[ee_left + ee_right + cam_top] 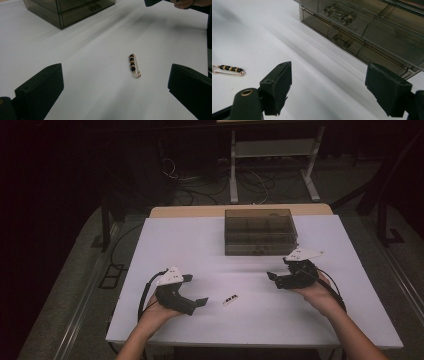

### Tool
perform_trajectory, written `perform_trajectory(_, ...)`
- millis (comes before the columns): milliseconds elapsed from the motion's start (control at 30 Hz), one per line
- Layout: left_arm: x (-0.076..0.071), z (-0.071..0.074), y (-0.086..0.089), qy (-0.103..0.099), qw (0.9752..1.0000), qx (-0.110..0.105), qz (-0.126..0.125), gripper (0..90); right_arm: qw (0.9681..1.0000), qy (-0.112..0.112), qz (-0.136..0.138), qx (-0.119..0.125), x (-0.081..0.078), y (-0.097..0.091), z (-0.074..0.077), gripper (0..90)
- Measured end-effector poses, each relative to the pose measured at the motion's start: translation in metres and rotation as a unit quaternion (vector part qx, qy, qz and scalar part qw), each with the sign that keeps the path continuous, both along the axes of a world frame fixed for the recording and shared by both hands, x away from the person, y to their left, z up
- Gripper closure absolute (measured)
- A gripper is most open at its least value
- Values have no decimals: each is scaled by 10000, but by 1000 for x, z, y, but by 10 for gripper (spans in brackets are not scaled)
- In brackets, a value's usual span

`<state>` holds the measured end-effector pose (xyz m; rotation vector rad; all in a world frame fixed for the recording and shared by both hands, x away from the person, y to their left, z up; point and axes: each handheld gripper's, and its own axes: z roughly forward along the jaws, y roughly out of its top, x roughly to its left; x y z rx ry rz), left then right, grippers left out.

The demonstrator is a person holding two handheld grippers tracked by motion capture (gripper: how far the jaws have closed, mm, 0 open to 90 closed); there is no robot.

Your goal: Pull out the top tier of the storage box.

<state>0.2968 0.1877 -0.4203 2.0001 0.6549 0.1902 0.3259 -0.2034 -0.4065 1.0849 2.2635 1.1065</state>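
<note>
A small gold safety pin strung with black and gold beads (230, 300) lies flat on the white table (200, 240); it also appears as the pin (134, 65) and the pin (228, 69). My left gripper (195, 291) rests just left of it, jaws wide open and empty (115, 87). My right gripper (274, 278) sits to the pin's right, in front of a smoked clear drawer box (259, 231), open with nothing between its jaws (329, 87). The box's two drawer knobs (338, 15) face this gripper.
The drawer box (67, 10) stands at the table's back middle, its drawers closed. Beyond the far edge are a white stand's legs (272, 165) and cables on the dark floor. Bare tabletop lies between the two hands.
</note>
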Motion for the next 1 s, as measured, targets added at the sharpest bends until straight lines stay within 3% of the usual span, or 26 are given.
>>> perform_trajectory(267,-1,0,0,5,10000,-10,-3,0,9997,116,63,226,0,-6,3,346)
perform_trajectory(567,0,0,-1,25,10000,-1,-10,0,9988,240,274,339,2,-10,7,623)
perform_trajectory(800,0,-1,-1,21,10000,13,-25,0,9984,345,389,243,7,-12,10,854)
perform_trajectory(1000,0,-1,-1,23,10000,6,-16,0,9979,385,443,275,14,-14,16,887)
